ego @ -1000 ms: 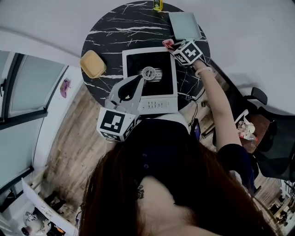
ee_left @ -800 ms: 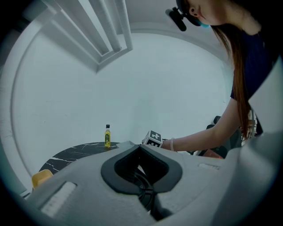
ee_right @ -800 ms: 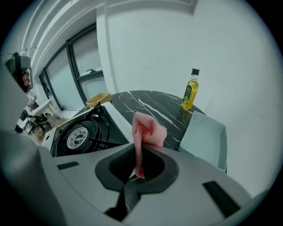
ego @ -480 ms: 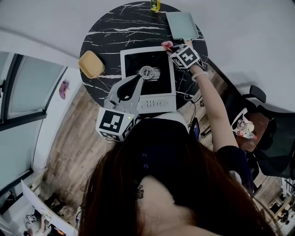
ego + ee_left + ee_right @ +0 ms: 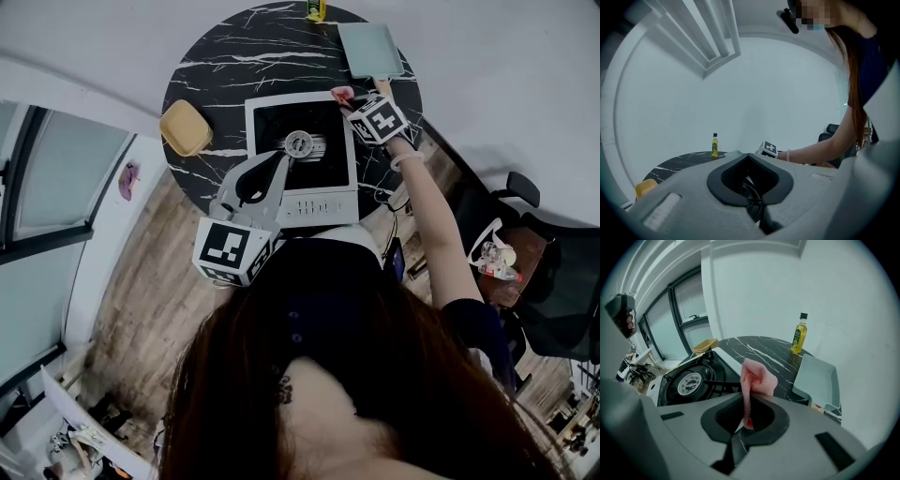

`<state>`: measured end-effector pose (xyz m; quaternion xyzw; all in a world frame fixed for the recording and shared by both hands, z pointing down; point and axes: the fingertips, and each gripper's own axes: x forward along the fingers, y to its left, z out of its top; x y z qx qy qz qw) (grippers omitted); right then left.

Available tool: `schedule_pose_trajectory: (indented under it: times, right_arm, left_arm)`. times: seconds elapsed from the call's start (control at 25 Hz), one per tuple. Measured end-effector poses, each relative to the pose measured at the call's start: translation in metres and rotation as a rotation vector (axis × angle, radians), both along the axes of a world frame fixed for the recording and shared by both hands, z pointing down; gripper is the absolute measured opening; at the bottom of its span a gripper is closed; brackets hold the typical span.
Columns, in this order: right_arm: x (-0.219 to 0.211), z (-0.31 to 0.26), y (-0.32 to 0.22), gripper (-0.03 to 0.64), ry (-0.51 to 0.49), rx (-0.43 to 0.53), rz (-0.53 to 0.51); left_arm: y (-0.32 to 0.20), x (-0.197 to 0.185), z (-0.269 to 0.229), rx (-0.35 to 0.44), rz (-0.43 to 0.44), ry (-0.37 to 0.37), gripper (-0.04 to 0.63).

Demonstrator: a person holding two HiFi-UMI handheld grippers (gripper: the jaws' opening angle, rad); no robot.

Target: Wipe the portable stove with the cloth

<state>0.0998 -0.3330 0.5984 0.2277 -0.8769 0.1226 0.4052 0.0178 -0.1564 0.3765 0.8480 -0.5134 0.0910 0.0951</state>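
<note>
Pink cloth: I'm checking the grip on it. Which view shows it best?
The right gripper view: the cloth sits at the centre, pinched between shut jaws. The head view shows only a small pink bit; the left gripper view shows none.

In the head view the person's hair (image 5: 356, 394) and dark top fill the lower half and cover the table's (image 5: 211, 66) 6 o'clock edge. The bottle (image 5: 321, 9) at the table's 12 o'clock is cut by the picture's top edge. Most of the cloth (image 5: 341, 93) is hidden under the right gripper (image 5: 351, 101), whose marker cube covers its jaws there. The left gripper (image 5: 281, 161) covers the portable stove's (image 5: 349, 178) 7 o'clock corner, and the control markings are too small to read.

In the left gripper view the gripper's own body blocks the stove altogether. The yellow item (image 5: 645, 188) is cut off at 8 o'clock.

In the right gripper view the cloth's lower end runs out of sight in the dark recess. The tray's (image 5: 815, 376) near end sits behind the gripper body at 4 o'clock, and the bottle's label is unreadable.
</note>
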Motion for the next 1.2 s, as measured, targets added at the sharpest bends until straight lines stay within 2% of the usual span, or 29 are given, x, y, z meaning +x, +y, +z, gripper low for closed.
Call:
schedule_pose_trajectory:
  times: [1.2]
  right_arm:
    - [0.010,0.003,0.041,0.025,0.015,-0.004,-0.023]
  left_arm:
    - [0.010,0.012,-0.001,0.011,0.030,0.009,0.012]
